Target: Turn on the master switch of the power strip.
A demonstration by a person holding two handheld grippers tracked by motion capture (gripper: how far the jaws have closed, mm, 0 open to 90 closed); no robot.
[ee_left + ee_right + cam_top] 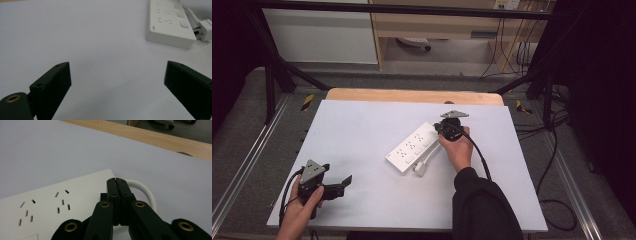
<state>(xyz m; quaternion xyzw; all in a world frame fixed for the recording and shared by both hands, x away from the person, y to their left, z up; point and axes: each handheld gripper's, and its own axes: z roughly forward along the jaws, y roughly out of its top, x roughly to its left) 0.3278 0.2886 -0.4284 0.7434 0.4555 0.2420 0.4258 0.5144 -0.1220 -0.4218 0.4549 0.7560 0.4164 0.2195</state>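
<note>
- Bench [362,130]: white working surface; a bare wooden strip shows along its far edge.
- Power strip [412,147]: lies diagonally right of bench centre, sockets up. Its far end points toward the far right corner; its white cable [428,156] loops back along the right side to the plug [420,170].
- My right gripper [443,127]: jaws pressed together, nothing between them, tips over the strip's far end, where the cable exits.
- My left gripper [343,181]: near the front left corner, jaws spread wide, empty, well apart from the strip.
- Risk, as I judge it: pressing down with closed tips on one end may pivot or skid the unrestrained strip, since my left jaws do not brace it.
</note>
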